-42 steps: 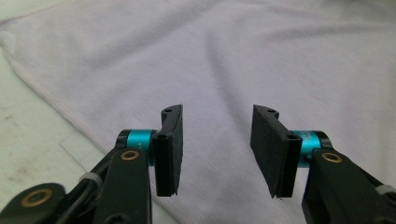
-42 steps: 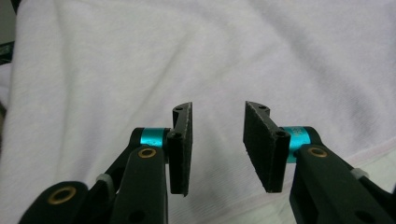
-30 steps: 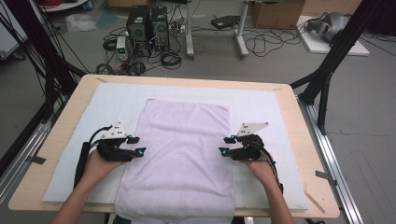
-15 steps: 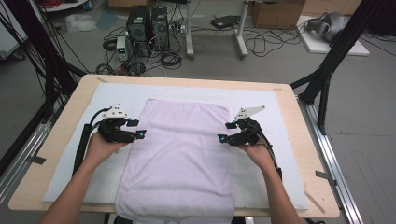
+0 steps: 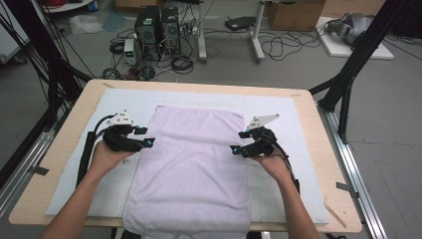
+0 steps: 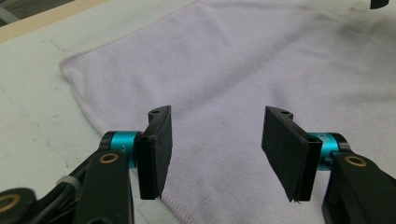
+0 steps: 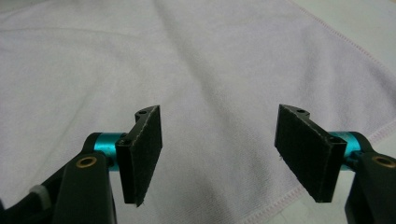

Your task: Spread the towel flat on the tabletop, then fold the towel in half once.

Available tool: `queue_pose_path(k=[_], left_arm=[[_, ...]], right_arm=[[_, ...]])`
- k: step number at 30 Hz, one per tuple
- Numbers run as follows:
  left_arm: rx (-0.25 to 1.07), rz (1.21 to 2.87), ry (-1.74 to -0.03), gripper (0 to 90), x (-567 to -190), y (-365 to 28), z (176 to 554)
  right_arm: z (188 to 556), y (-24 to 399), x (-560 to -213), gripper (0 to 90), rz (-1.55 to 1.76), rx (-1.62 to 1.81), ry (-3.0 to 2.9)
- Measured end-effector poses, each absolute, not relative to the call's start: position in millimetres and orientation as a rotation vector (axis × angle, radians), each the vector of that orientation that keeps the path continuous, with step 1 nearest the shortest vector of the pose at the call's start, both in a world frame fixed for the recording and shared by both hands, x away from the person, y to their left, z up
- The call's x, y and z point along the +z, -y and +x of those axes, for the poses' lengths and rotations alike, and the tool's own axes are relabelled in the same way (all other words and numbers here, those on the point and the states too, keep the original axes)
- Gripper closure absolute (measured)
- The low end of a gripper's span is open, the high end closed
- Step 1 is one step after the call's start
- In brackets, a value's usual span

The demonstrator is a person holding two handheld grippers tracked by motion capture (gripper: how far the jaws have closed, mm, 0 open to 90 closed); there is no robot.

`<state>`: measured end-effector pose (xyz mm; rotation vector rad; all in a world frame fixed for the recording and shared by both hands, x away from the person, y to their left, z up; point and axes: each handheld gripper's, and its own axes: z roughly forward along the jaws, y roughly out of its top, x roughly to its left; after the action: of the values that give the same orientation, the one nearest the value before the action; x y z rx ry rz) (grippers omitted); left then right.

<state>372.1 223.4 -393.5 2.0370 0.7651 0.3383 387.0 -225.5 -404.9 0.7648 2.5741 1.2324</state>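
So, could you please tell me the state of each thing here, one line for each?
towel: folded, lying flat on the mat, near end hanging over the table edge
left tongs: open, nothing between the jaws, over the towel's edge
right tongs: open, jaws just widened, nothing between them
mat: spread flat on the table

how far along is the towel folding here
Early. The lilac towel lies flat on the white mat, near end hanging over the table edge; it may already be folded once, hard to tell. In hand: the left claw and right claw sit open at its long edges, holding nothing. Gripping and folding remain.
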Motion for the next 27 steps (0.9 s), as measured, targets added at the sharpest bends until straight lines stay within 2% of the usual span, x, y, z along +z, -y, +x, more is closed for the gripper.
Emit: queue_pose_path(k=[9, 17, 24, 27], left_arm=[[0.335, 2.073, -0.793, 45.7, -397, -223, 390], [0.371, 2.085, -0.820, 49.5, -387, -218, 427], [0.417, 2.098, -0.907, 56.3, -409, -216, 458], [0.398, 2.084, -0.964, 57.4, -422, -216, 465]], right_arm=[[401, 230, -399, 32.0, 0.795, 1.225, -2.572], [437, 233, -379, 33.1, 0.814, 1.187, -2.530], [471, 235, -400, 35.3, 0.905, 1.158, -2.495], [478, 236, -412, 36.5, 0.959, 1.127, -2.488]])
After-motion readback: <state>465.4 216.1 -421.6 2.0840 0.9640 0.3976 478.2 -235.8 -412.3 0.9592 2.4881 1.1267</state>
